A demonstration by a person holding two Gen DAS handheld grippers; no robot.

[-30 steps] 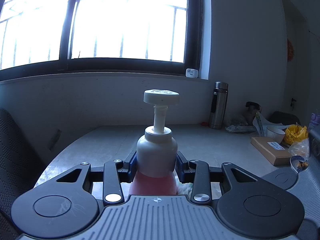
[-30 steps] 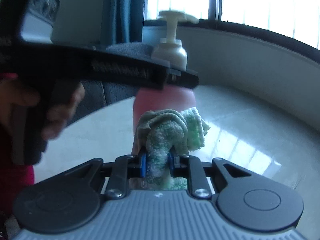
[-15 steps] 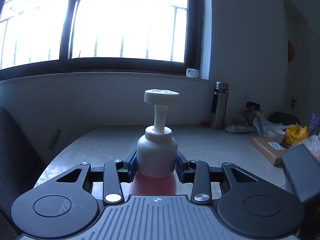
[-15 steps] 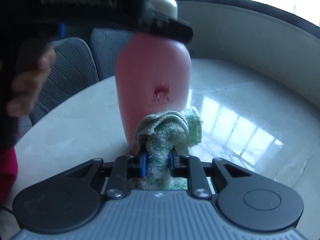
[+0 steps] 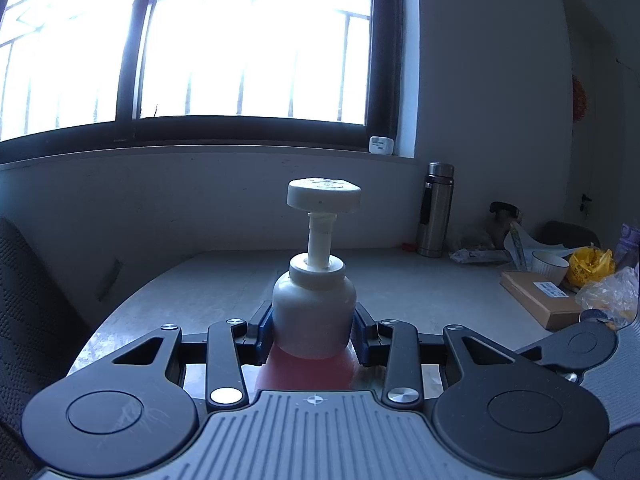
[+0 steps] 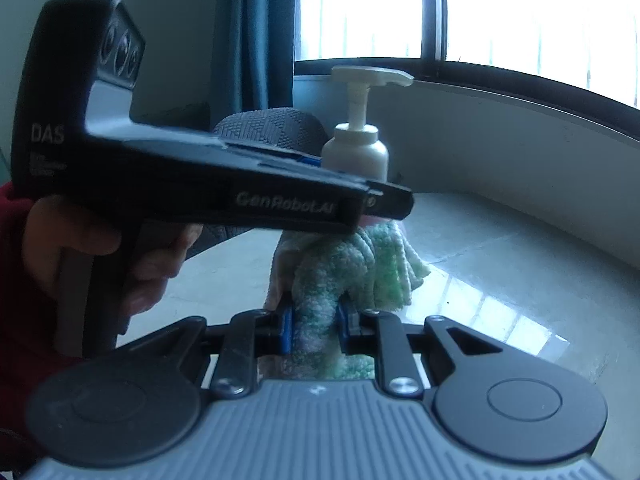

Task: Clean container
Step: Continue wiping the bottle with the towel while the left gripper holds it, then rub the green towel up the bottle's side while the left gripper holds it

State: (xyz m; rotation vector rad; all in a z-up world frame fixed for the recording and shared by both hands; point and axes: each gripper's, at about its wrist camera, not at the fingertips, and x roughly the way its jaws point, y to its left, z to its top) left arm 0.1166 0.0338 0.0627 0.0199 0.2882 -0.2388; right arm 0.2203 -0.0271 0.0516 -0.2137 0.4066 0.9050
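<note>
Pump bottle, pink below and white at the shoulder, stands on the pale table with our left gripper clamped on its shoulder just under the collar. Our right gripper has its jaws squeezed on a green cloth, which presses against the bottle's pink side right under the left gripper's body.

We judge the main risk to be the bottle tipping or twisting in the clamp: the hold sits high on a rounded shoulder, so a hard sideways wipe low down could lever it loose. The cloth could also snag on the left gripper, which blocks the upper part of the bottle from wiping. A knock on the raised pump head might squirt soap.

Well beyond the bottle stand a steel flask, a cardboard box, a white bowl and yellow bags; none obstruct us.
</note>
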